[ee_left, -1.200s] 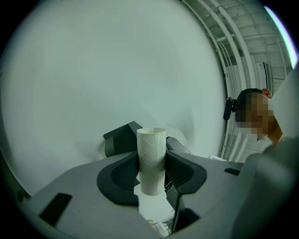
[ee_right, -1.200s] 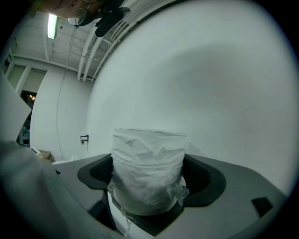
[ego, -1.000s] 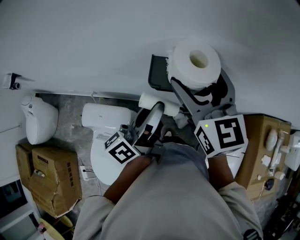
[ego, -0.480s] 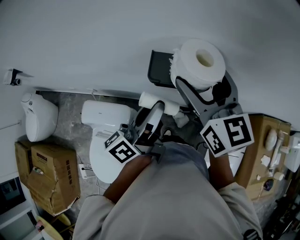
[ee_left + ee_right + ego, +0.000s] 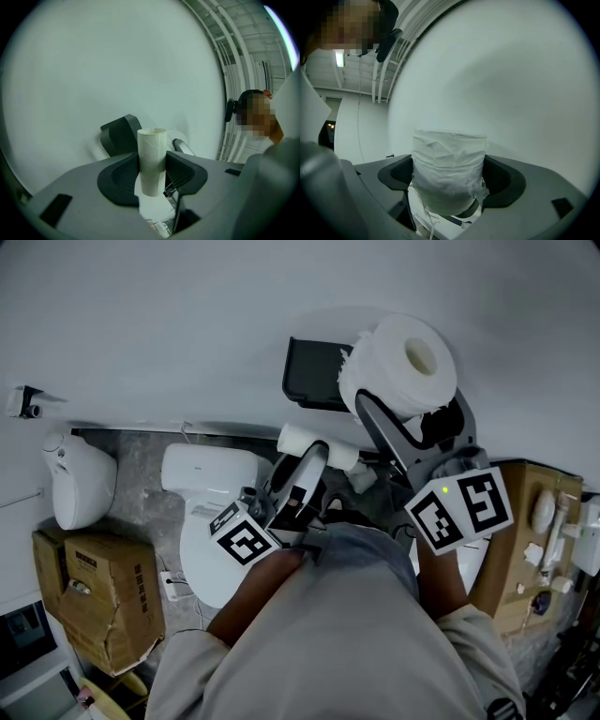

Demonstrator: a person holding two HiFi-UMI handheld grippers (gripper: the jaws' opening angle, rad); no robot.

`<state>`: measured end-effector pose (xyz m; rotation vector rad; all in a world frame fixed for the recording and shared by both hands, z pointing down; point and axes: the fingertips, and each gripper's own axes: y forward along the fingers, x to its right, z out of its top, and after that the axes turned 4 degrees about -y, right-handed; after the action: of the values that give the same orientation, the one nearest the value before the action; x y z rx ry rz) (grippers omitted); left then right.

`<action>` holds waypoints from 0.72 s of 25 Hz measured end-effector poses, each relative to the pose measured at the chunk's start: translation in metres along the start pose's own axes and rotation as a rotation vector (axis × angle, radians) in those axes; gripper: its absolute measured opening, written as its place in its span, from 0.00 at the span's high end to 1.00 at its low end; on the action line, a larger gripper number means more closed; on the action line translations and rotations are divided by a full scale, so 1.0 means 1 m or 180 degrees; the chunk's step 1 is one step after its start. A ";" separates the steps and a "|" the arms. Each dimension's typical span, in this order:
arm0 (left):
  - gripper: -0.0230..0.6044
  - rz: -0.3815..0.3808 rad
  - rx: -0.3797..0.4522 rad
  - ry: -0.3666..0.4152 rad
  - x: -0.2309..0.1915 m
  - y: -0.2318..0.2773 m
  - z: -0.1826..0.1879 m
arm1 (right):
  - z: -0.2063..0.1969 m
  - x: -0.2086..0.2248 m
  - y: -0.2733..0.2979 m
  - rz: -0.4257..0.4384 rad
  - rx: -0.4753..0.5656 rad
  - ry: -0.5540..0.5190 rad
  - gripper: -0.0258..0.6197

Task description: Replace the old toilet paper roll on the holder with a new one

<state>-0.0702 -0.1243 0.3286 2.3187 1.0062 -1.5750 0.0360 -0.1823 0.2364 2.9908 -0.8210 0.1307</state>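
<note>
Left gripper view: left tool (image 5: 152, 172), jaws partway apart, clamps one bare cardboard tube (image 5: 152, 152). Right gripper view: right tool (image 5: 448, 183), jaws wide, grips one full toilet paper roll (image 5: 447, 161), just beside the dark wall holder (image 5: 311, 385).

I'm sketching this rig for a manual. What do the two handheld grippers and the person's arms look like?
The left gripper and right gripper both have grey plastic tongs with dark, curved, textured pads. Each carries a white cube printed with black square markers; a small green light glows on the right one. The person wears light greyish sleeves. No cables show on them.
</note>
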 end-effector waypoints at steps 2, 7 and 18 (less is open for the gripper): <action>0.68 -0.0001 -0.0011 -0.0009 0.000 0.001 -0.003 | 0.003 0.002 -0.004 -0.0006 0.0058 0.0042 0.28; 0.68 -0.0013 -0.0051 -0.0018 0.003 0.005 -0.012 | 0.012 0.016 -0.020 -0.0077 0.0258 0.0155 0.28; 0.68 -0.0056 -0.0202 -0.0053 0.007 0.013 -0.029 | 0.005 0.045 -0.043 -0.0316 0.0290 0.0375 0.28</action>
<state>-0.0385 -0.1172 0.3322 2.2573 1.0597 -1.5428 0.0966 -0.1682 0.2354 3.0651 -0.6711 0.3466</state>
